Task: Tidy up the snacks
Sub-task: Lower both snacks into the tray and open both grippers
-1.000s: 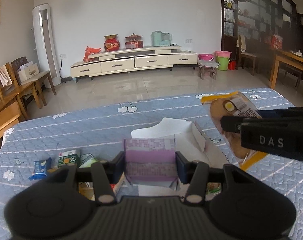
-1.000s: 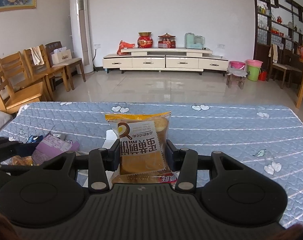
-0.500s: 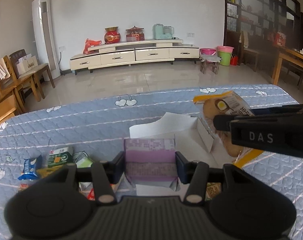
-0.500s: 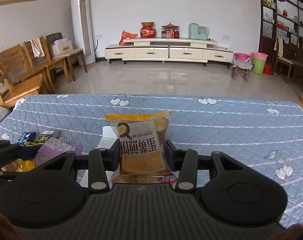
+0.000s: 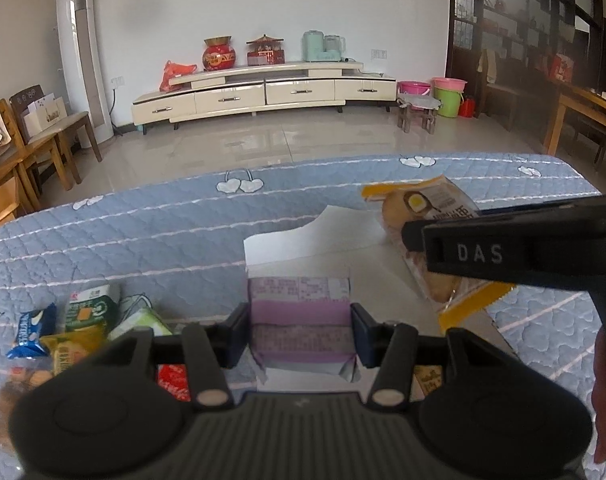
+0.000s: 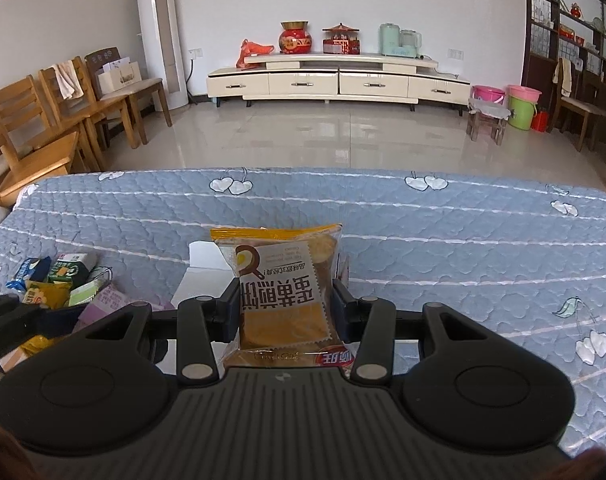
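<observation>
**Lin:** Two packets are held at once. The left gripper [image 5: 299,320] pinches a purple snack packet [image 5: 299,312] between its pads, above the white open box [image 5: 323,240] on the blue quilted cover [image 5: 143,240].

**Omar:** And the other hand?

**Lin:** The right gripper [image 6: 287,312] is clamped on an egg pancake packet [image 6: 283,280], yellow at the edges, with a fried egg in a pan drawn on it. It hangs over the right side of the same box.

**Omar:** So which step is this, in your opinion?

**Lin:** I think the carrying step: both snacks are brought over the box, not yet released. Next, each one must go low inside the walls before the jaws let go, one after the other so the grippers do not collide.

**Omar:** Can you read anything?

**Lin:** "DAS" in white letters on the side of the right gripper. The pancake packet has large Chinese characters, upside down from this view. The print on the purple packet is too small to read. More loose snacks [image 5: 63,328] wait at the left, just beside the box.
</observation>
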{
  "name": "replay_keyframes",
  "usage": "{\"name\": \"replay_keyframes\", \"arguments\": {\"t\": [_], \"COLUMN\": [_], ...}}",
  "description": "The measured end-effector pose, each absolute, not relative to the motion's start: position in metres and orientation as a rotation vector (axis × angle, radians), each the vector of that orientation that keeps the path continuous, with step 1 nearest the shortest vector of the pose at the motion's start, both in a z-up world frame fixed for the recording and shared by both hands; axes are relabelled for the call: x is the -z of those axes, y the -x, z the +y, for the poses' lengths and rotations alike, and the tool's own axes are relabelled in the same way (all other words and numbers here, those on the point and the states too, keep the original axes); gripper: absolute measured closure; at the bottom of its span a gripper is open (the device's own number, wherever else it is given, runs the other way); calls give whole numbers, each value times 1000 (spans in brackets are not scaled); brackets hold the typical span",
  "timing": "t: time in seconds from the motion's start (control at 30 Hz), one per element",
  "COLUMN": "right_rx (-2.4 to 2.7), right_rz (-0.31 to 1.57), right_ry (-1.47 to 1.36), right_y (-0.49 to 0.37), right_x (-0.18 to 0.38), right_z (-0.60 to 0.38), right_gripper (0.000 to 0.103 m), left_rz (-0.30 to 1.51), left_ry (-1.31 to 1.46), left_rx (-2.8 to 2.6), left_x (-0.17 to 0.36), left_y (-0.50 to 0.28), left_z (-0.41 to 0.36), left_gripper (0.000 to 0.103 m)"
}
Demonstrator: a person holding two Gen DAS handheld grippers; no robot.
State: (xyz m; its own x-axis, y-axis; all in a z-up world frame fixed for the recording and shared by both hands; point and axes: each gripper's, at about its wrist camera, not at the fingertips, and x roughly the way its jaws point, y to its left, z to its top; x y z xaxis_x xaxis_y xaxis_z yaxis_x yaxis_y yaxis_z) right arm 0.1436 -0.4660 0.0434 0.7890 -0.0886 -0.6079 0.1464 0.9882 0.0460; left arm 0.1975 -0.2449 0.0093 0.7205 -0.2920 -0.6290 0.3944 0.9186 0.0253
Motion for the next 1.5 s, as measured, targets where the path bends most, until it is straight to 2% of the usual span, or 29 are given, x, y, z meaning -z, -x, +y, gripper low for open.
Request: {"name": "replay_keyframes", "arguments": {"t": [0.23,0.3,0.33,0.37,0.4,0.43,0.57,0.67,0.97,1.5], "right_rx": [122,132,143,154,164,171,209,235,304,299], "right_rz": [663,660,647,636,624,612,585,564,545,537], "right_ry": [-79,-73,-67,-63,-63,-69,-75,-71,1,-29], "right_y": [-154,-156,-155,-154,-152,-148,-132,-114,-60,5], "right_x": [-45,-44,-44,-44,-45,-48,-59,-70,-93,-97], "right_z": [-463,-462,-462,-462,-462,-463,-464,-460,-426,-383], "right_gripper": [48,47,35,26,6,4,4,0,0,0], "left_rz": [690,703,710,713,706,691,702,694,650,627], "left_ry": [-128,-96,-91,-89,-89,-97,-87,-79,-119,-117], "left_rx": [407,441,451,462,466,458,445,412,304,236], "left_x": [1,5,6,7,6,5,-1,-10,-35,-51], "left_y": [-211,-216,-217,-217,-216,-213,-206,-197,-153,-100], "left_z": [-253,-254,-256,-257,-257,-256,-250,-240,-207,-158], "left_gripper": [51,46,44,36,27,24,23,14,7,7]}}
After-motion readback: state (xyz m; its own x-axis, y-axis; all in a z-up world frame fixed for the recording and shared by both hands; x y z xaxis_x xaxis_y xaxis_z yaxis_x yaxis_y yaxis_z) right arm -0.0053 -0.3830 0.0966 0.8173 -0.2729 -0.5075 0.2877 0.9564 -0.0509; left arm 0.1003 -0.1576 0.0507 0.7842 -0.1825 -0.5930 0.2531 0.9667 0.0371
